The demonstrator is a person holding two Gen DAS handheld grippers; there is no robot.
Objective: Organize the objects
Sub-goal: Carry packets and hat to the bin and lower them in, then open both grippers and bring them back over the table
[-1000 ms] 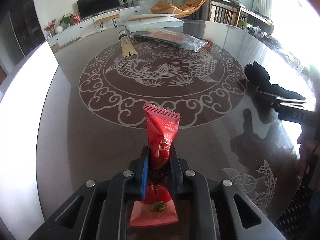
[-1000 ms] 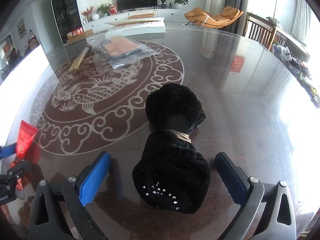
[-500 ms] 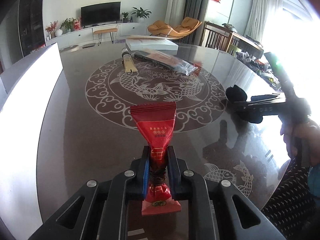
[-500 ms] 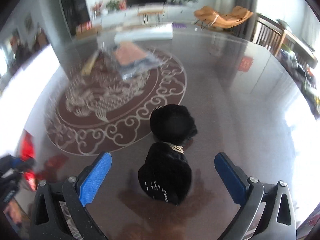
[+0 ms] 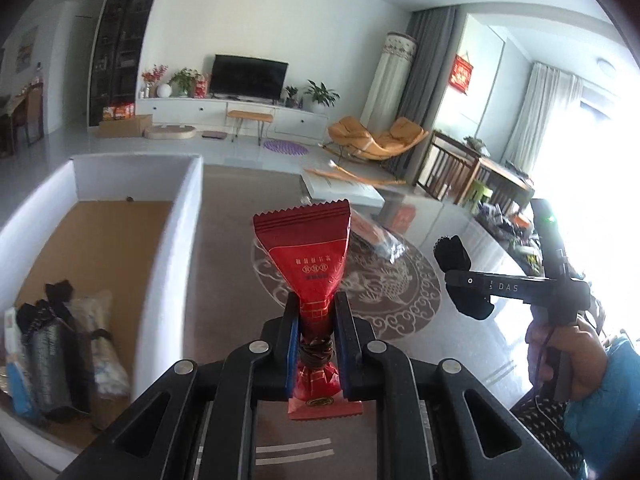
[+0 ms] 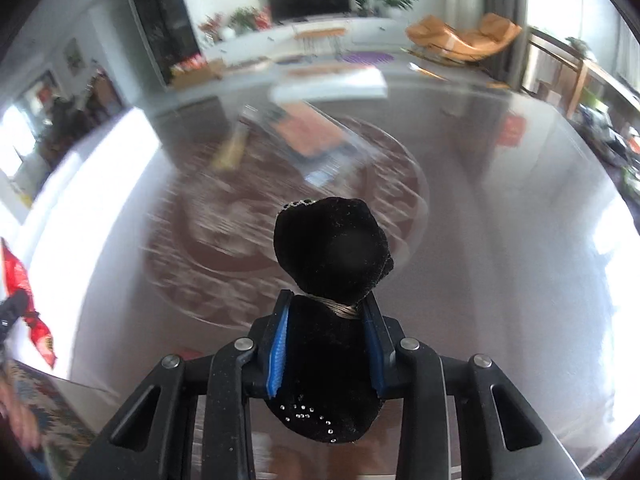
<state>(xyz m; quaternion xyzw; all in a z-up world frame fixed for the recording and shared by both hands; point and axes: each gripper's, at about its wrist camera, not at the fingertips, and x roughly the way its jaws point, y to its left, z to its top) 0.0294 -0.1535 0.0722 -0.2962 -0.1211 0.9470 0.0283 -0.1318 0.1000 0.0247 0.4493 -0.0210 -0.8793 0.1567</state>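
L gripper (image 5: 316, 330) pinching red snack packet (image 5: 308, 256) at tied waist, upright, off table. White box (image 5: 176, 240) just L: cork floor, wrapped bundles (image 5: 60, 344) in near corner. R gripper (image 6: 326, 336) clamped on black velvet pouch (image 6: 330, 248), cord-tied, rhinestones. Beyond: dark dragon-pattern table (image 6: 500, 248), blurred clear bag (image 6: 308, 136).

the table top (image 6: 500, 264) and the clear packet (image 6: 308, 140) at upper centre of the right wrist view were smeared by blur. the red sachet (image 6: 24, 300) was cut by the left edge there. bagged items (image 5: 60, 344) at the lower left of the left wrist view were too dim to identify.
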